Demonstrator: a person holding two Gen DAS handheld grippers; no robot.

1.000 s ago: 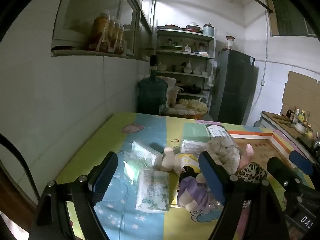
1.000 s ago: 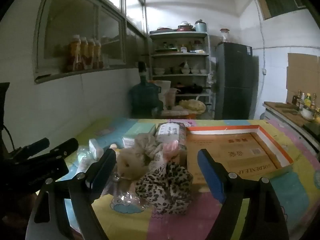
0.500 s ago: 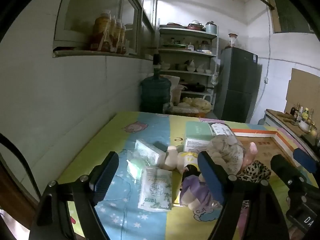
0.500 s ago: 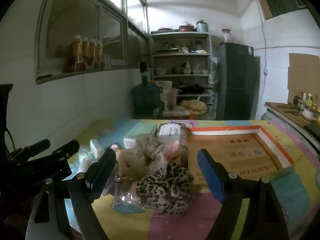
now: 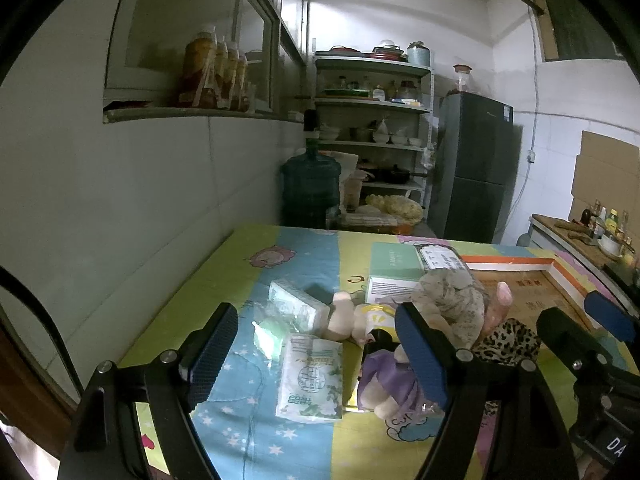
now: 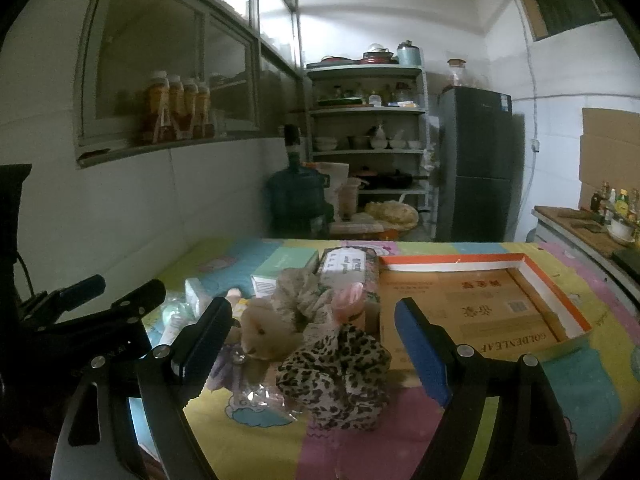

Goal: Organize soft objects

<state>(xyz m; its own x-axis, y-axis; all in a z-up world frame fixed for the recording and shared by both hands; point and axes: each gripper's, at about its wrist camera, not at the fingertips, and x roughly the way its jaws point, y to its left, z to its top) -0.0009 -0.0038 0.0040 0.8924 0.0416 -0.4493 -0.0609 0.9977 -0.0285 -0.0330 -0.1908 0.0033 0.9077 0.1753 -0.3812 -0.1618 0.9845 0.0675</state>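
Left gripper: jaws open, empty; tissue pack lies between them. Right gripper: jaws open, empty; leopard scrunchie lies between them, box beyond the right jaw.

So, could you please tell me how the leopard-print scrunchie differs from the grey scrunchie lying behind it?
The leopard-print scrunchie has dark spots on tan; the grey scrunchie is pale with a faint mottled pattern. The leopard-print one lies nearest the right gripper, directly on the tablecloth; the grey one sits farther back, against the boxes and beside the plush toy. Both are ruffled fabric rings, untouched, outside the cardboard tray.
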